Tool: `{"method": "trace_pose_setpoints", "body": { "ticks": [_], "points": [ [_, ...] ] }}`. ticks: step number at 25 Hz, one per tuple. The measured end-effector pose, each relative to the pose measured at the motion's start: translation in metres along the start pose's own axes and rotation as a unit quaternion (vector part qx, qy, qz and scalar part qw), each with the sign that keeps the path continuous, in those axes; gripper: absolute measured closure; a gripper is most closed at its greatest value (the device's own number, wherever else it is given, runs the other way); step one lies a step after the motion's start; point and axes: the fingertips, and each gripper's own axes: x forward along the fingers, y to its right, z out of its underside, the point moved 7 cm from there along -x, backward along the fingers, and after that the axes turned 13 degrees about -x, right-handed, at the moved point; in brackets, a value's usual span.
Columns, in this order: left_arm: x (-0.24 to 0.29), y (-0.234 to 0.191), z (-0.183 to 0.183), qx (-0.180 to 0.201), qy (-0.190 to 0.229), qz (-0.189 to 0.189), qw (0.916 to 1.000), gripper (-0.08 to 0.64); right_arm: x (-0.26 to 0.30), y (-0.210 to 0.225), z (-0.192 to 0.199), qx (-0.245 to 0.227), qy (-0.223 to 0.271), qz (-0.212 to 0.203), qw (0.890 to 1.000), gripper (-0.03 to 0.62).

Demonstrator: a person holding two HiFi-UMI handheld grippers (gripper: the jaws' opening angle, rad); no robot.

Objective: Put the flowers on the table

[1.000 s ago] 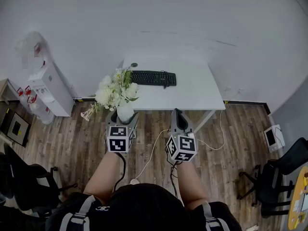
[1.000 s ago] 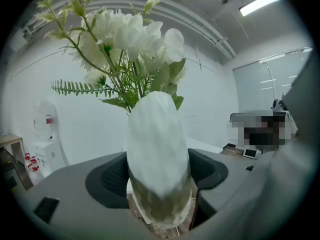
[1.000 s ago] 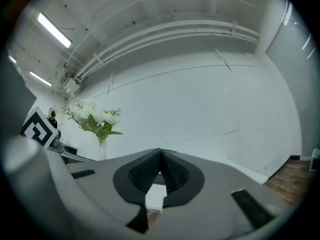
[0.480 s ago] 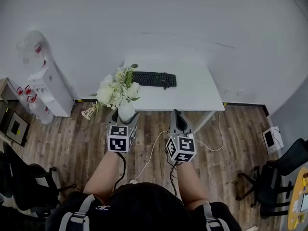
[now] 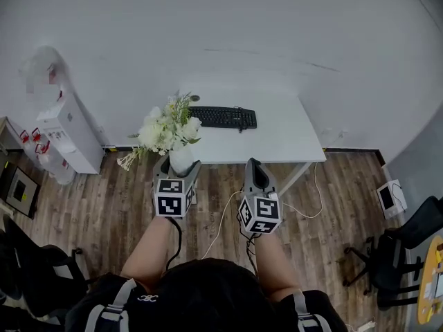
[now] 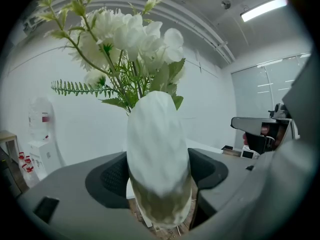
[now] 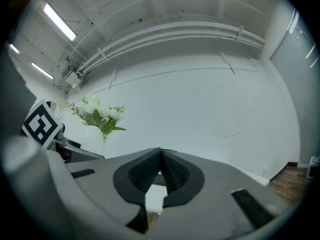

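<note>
The left gripper (image 5: 177, 169) was clamped on the white vase (image 5: 181, 158) of flowers (image 5: 165, 130), holding it upright in the air by the near left edge of the table (image 5: 280, 133). The right gripper (image 5: 255, 166) hung beside it, jaws pressed together on nothing, and a keyboard (image 5: 223, 117) lay on the table.

Lighting bright, even and white; source is ceiling strip lights (image 6: 264, 9), which glare in both gripper views. Gripper views: strong fisheye bend, black vignette at the corners, vase (image 6: 157, 154) close to the lens and out of focus. Head view: sharp, shadows soft and faint, wall (image 5: 221, 40) bowed toward the edges.
</note>
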Motion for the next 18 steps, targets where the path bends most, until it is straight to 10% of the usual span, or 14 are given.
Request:
{"method": "trace_pose_setpoints", "body": {
  "ticks": [18],
  "points": [
    [0.076,-0.019,-0.008,0.011,-0.005,0.013,0.9999,0.19,0.063,0.02,0.026,0.007,0.001,0.02,1.0,0.591]
  ]
}}
